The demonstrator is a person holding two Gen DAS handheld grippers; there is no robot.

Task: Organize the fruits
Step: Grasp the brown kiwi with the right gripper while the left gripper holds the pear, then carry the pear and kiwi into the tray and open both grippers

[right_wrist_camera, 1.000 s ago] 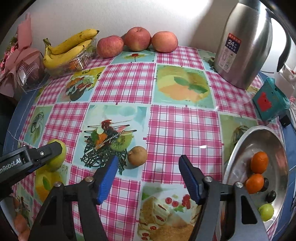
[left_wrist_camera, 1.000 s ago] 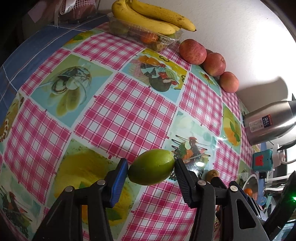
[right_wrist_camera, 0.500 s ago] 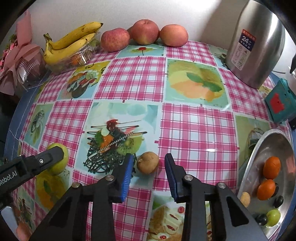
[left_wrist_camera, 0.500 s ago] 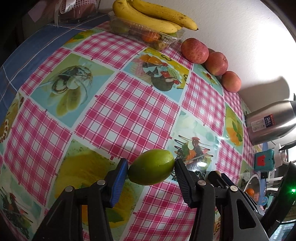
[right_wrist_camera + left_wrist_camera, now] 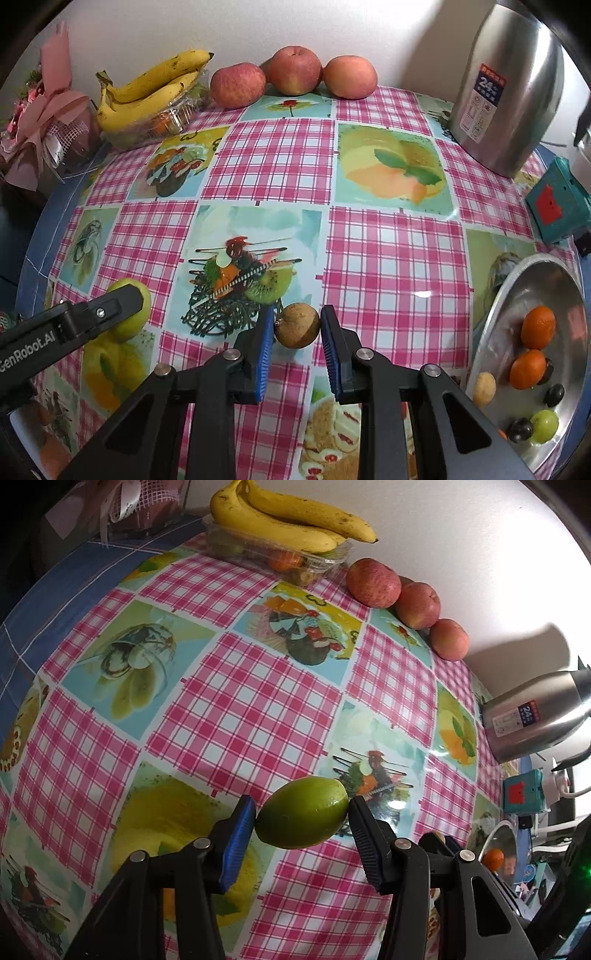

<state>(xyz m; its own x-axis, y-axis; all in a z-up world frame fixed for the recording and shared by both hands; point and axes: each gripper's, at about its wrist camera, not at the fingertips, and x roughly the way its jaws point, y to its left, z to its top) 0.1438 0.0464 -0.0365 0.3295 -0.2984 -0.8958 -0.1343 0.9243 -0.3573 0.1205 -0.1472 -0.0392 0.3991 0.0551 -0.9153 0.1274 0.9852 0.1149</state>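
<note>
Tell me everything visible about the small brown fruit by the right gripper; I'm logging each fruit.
The small brown fruit is round, with dull, rough-looking tan skin and a tiny dark stem nub on its left. It sits on the checked tablecloth between the right gripper's blue-padded jaws, which flank it closely; firm contact can't be confirmed.

Your surface [image 5: 388, 258] wears a cloth of pink-and-white check squares alternating with pale blue and green panels printed with fruit and desserts, edged in blue. The fruit [image 5: 302, 814] in your left gripper [image 5: 301, 823] is glossy yellow-green; the one [image 5: 297, 325] between your right gripper [image 5: 297, 334] fingers is dull brown. Both pairs of fingers [image 5: 334, 354] are black with blue ribbed pads. At the back, the bananas [image 5: 151, 88] are yellow (flecked with brown), the three apples [image 5: 293, 70] blush red over yellow. The steel bowl [image 5: 517, 295] holds orange, dark purple and pale green fruit. The flask [image 5: 506, 85] is brushed silver with a blue-red label.
</note>
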